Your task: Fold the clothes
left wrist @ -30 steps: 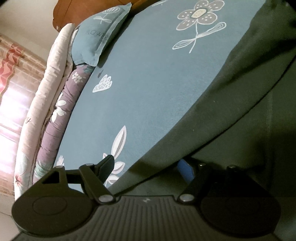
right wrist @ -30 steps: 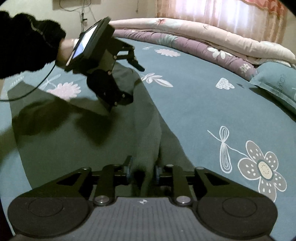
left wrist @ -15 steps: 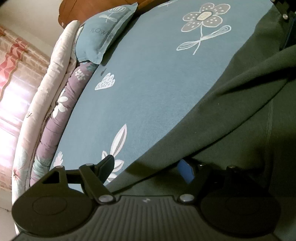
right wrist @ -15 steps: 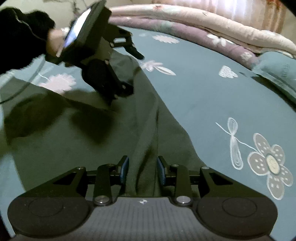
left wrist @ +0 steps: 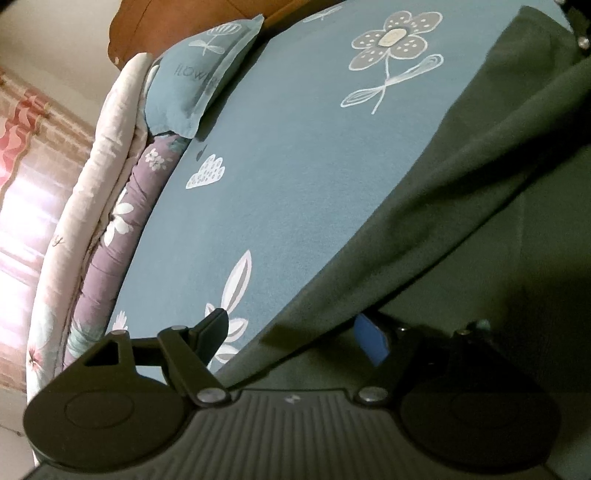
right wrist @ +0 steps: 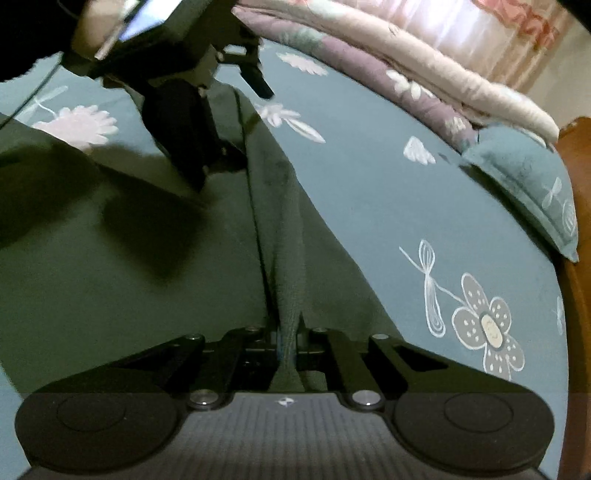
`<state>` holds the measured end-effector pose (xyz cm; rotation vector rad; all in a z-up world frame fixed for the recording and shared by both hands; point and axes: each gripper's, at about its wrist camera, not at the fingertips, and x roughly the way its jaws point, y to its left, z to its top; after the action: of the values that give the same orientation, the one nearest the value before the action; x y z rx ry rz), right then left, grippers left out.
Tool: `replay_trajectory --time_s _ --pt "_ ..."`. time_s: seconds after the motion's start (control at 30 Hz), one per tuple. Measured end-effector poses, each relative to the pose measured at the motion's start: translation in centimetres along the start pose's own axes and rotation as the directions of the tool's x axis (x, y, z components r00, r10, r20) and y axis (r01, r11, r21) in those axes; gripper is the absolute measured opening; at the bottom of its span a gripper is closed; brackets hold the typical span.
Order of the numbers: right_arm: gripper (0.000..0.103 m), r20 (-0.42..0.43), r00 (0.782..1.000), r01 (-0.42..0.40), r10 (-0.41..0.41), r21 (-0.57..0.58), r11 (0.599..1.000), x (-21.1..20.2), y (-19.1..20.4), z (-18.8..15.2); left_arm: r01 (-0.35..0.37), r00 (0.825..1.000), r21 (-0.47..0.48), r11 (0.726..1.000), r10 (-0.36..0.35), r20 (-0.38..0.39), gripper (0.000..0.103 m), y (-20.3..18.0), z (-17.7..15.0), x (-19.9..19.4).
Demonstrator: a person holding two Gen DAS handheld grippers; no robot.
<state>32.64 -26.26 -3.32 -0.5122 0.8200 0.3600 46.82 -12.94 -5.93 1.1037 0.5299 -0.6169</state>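
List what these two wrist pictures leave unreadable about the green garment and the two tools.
- Dark green garment: its type and full outline, cut off by the edges of both views.
- Left tool: whether its blue pad presses the cloth; a raised fold shades it in the left wrist view.
- Right tool: pads buried in the pinched ridge, right wrist view.
- Left tool's screen: blurred, right wrist view.

A dark green garment [right wrist: 110,280] of matt, finely ribbed knit cloth is seen. The bedsheet [left wrist: 295,192] is of smooth matt teal cloth with printed flowers. At twelve o'clock a glossy brown wooden headboard [left wrist: 155,33] is seen. The right gripper [right wrist: 288,338] is made of matt black plastic, with shiny metal pins.
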Motion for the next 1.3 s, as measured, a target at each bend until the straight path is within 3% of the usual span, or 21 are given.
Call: replay_trajectory --time_s 0.2,0.37,0.4,0.53,0.7,0.77,0.9,1.03,1.3 --pt "0.005 0.017 0.999 0.033 -0.032 -0.073 0.997 -0.2 2.1 -0.8 -0.018 1.0 0.026 1.0 0.017 0.026 0.075 -0.1 -0.5 -0.8" --pt "0.005 0.048 0.996 0.079 -0.074 -0.096 0.992 -1.1 2.3 -0.7 -0.058 0.997 0.158 0.986 0.048 0.064 0.075 -1.2 -0.7 -1.1" --pt "0.005 0.051 0.996 0.084 -0.079 -0.095 0.992 -1.3 2.2 -0.6 -0.073 0.995 0.19 0.979 0.059 0.076 0.071 -1.4 -0.8 -1.2" --pt "0.005 0.058 0.994 0.098 -0.093 -0.084 0.992 -1.9 1.8 -0.7 -0.132 0.989 0.317 0.939 0.106 0.099 0.058 -2.1 -1.0 -0.6" --pt "0.005 0.058 0.994 0.102 -0.098 -0.068 0.993 -2.1 1.6 -1.0 -0.175 0.985 0.478 0.861 0.145 0.098 0.056 -3.1 -2.2 0.7" --pt "0.005 0.057 0.994 0.1 -0.097 -0.061 0.993 -2.1 1.4 -1.1 -0.18 0.984 0.505 0.844 0.164 0.076 0.047 -3.2 -2.9 1.5" --pt "0.005 0.052 0.994 0.101 -0.098 -0.056 0.993 -1.8 1.1 -1.0 -0.205 0.978 0.488 0.848 0.193 0.076 0.003 -3.1 -3.5 1.8" --pt "0.005 0.046 0.993 0.112 -0.109 -0.064 0.992 -1.5 1.0 -1.1 -0.207 0.978 0.446 0.871 0.188 0.086 0.001 -2.7 -3.2 1.0" --pt "0.006 0.059 0.98 0.195 -0.19 -0.094 0.976 -2.0 0.2 -0.8 -0.211 0.977 0.459 0.863 0.193 0.086 0.001 -1.2 -2.2 -2.7"
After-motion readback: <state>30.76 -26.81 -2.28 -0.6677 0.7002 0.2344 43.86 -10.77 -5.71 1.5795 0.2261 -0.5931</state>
